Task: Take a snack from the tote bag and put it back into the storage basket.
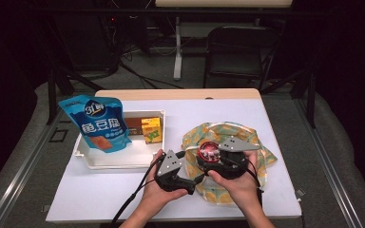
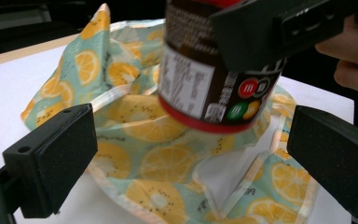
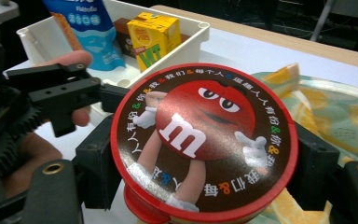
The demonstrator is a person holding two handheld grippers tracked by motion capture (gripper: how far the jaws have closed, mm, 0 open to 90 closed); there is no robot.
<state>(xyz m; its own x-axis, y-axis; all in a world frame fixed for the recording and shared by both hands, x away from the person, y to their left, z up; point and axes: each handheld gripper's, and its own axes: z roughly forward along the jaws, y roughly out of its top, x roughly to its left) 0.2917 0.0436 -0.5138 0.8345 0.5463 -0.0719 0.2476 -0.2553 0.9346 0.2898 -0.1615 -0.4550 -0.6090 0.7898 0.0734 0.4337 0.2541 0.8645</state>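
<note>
White table (image 1: 123,190), dark room behind. Your right gripper (image 1: 217,164) clamps the M&M's tub (image 1: 209,151) above the fruit-print cloth bag (image 1: 237,135); left gripper (image 1: 183,183) waits just beside, jaws apart, probably to open the bag.

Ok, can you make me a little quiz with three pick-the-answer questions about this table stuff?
1. Where is the yellow drink carton?
A. In the white tray
B. On the fruit-print cloth
C. On the chair

2. What colour is the lid of the M&M's tub?
A. Green
B. Red and brown
C. White

3. What is the right gripper doing?
A. Lying open on the table
B. Clamping the tub
C. Holding the blue snack bag

Answers: 1 A, the carton stands inside the tray beside the bag. 2 B, the right gripper view shows a red figure on brown with a red rim. 3 B, its black jaws press both sides of the tub.
</note>
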